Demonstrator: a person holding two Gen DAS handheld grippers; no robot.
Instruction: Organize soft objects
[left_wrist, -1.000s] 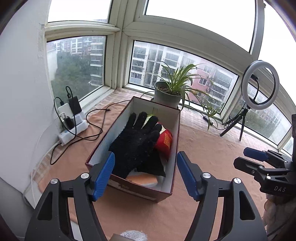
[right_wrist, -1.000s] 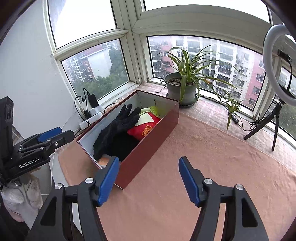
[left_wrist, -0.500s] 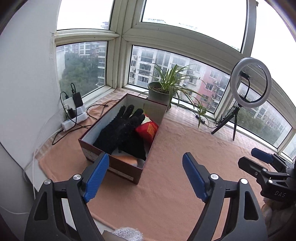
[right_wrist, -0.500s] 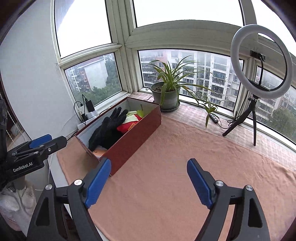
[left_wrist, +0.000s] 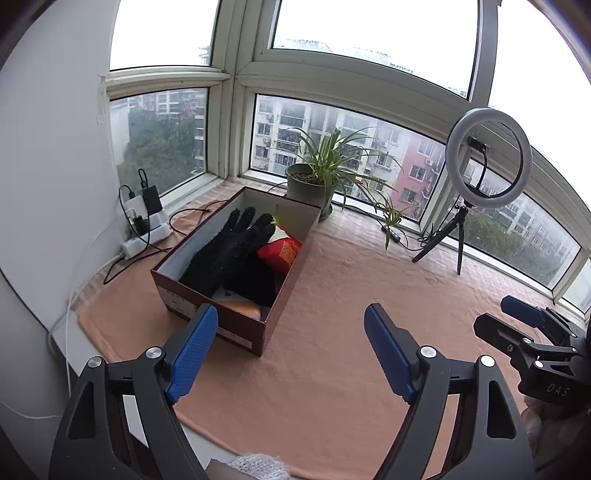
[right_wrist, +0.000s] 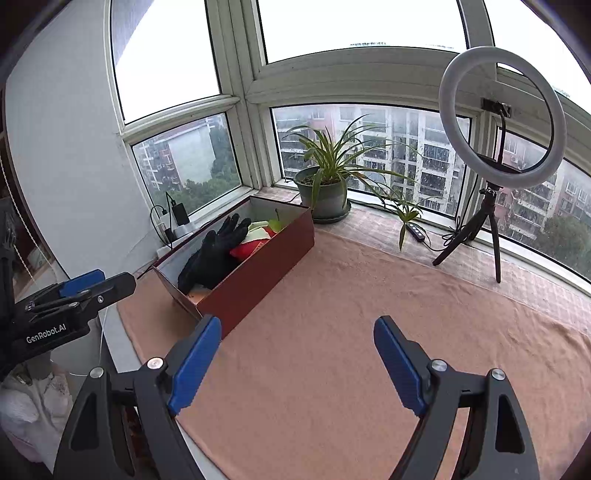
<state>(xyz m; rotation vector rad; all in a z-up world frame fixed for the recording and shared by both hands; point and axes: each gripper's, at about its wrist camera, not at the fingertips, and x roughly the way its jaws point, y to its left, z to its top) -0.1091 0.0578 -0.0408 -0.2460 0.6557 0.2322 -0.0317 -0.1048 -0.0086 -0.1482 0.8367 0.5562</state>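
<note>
**A:** Both of our grippers have backed away from the box (left_wrist: 236, 280) since a second ago, so we see way more of the peach cloth (left_wrist: 351, 295) on the surface now. Box sits smaller in both views.

**B:** Yep. Our left gripper (left_wrist: 290, 350) has its jaws spread wide, nothing between them, just hanging over the near edge of the cloth. Same for our right gripper (right_wrist: 297, 360), wide and empty, out over bare cloth with the box off to its left.

**A:** And the soft stuff is all in the box. Black glove (left_wrist: 231, 254) lies on top, fingers pointing toward the window, with a red pouch (left_wrist: 282, 251) tucked just beside it against the right wall. From the right wrist we also catch something green and white (right_wrist: 260, 230) behind the red one, can't tell what.

**B:** Potted plant (right_wrist: 325, 184) is just behind the box on the sill, ring light (right_wrist: 498, 122) on its tripod well off to the right, power strip (left_wrist: 146, 230) with chargers by the wall on the left.
</note>
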